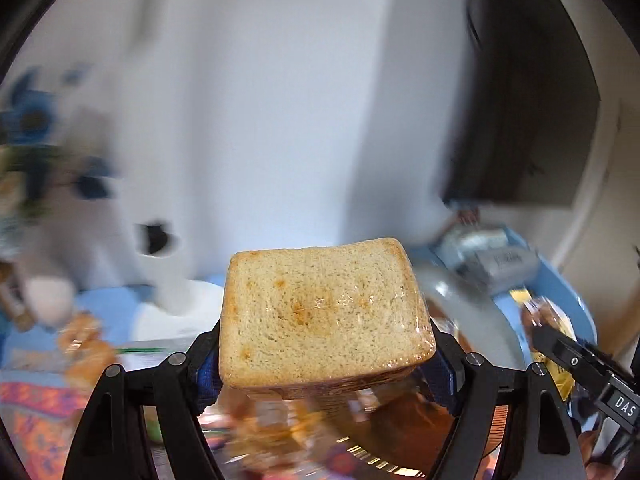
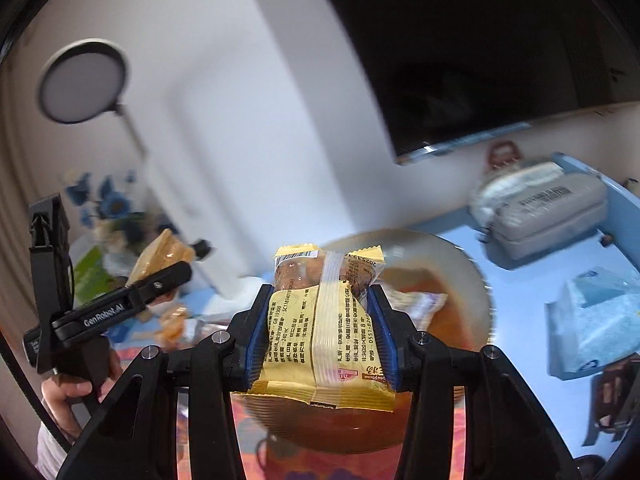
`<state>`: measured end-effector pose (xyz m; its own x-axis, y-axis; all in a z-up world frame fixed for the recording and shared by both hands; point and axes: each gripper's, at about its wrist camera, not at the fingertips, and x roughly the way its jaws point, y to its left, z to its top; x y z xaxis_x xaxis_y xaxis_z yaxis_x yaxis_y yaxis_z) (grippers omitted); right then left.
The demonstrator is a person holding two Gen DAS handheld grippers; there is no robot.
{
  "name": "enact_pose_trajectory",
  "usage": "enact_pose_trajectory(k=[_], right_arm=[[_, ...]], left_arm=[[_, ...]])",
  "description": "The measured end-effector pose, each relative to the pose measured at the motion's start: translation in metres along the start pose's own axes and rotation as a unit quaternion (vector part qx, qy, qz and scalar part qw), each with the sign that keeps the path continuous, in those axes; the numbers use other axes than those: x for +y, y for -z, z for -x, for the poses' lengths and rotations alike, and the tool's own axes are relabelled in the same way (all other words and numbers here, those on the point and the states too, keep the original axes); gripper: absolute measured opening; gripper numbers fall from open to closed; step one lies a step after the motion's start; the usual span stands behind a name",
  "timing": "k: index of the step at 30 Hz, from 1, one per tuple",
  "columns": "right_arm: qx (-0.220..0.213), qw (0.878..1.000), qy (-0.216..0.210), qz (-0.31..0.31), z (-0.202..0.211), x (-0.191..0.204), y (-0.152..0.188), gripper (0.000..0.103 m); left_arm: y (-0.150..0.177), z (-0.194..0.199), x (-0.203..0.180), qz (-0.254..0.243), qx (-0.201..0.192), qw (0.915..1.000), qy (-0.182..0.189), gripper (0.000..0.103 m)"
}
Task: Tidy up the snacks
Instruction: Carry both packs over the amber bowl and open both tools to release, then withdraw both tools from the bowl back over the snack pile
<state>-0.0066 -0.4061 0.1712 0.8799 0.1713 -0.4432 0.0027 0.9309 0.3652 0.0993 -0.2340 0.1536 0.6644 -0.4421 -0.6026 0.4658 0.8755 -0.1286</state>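
Observation:
A plastic-wrapped stack of toast slices (image 1: 324, 312) sits between the blue pads of my left gripper (image 1: 326, 372), which is shut on it and holds it level above the table. My right gripper (image 2: 320, 312) is shut on a yellow snack packet (image 2: 316, 332) with a brown cake showing through its clear top. Behind and below that packet stands a wide bowl (image 2: 472, 280) with an orange inside and a few packets in it. The left wrist view catches the same bowl (image 1: 460, 300) at right. The left gripper's body (image 2: 132, 300) with its toast (image 2: 160, 256) shows at left.
A blue table (image 2: 520, 300) carries a grey case (image 2: 544, 216) and a blue tissue pack (image 2: 600, 312). An orange patterned cloth (image 1: 32, 420) and loose snack packets (image 1: 84, 344) lie at left. A dark screen (image 2: 480, 60), a round lamp (image 2: 84, 80) and blue flowers (image 2: 108, 200) stand behind.

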Motion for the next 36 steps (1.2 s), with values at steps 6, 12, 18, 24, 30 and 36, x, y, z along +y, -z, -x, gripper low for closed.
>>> enact_pose_trajectory(k=[6, 12, 18, 24, 30, 36], right_arm=[[0.02, 0.999, 0.026, -0.035, -0.01, -0.027, 0.004, 0.095], [0.002, 0.999, 0.009, -0.037, 0.004, -0.01, -0.003, 0.095], [0.002, 1.0, -0.011, 0.002, 0.007, 0.045, -0.001, 0.096], [0.033, 0.997, -0.046, 0.051, -0.007, 0.113, 0.029, 0.103], [0.115, 0.986, -0.05, 0.108, -0.051, 0.158, 0.092, 0.103], [0.203, 0.967, -0.013, 0.155, -0.1, 0.166, 0.16, 0.103]], left_arm=[[0.007, -0.042, -0.016, -0.006, 0.067, 0.9977, 0.008, 0.085], [0.008, -0.001, 0.014, -0.007, 0.031, 0.9985, -0.044, 0.095], [0.016, 0.058, 0.065, -0.001, -0.007, 0.9946, -0.104, 0.101], [0.051, 0.106, 0.134, 0.036, -0.016, 0.9873, -0.154, 0.103], [0.117, 0.123, 0.202, 0.097, 0.012, 0.9782, -0.183, 0.103], [0.186, 0.106, 0.227, 0.122, 0.054, 0.9786, -0.157, 0.103]])
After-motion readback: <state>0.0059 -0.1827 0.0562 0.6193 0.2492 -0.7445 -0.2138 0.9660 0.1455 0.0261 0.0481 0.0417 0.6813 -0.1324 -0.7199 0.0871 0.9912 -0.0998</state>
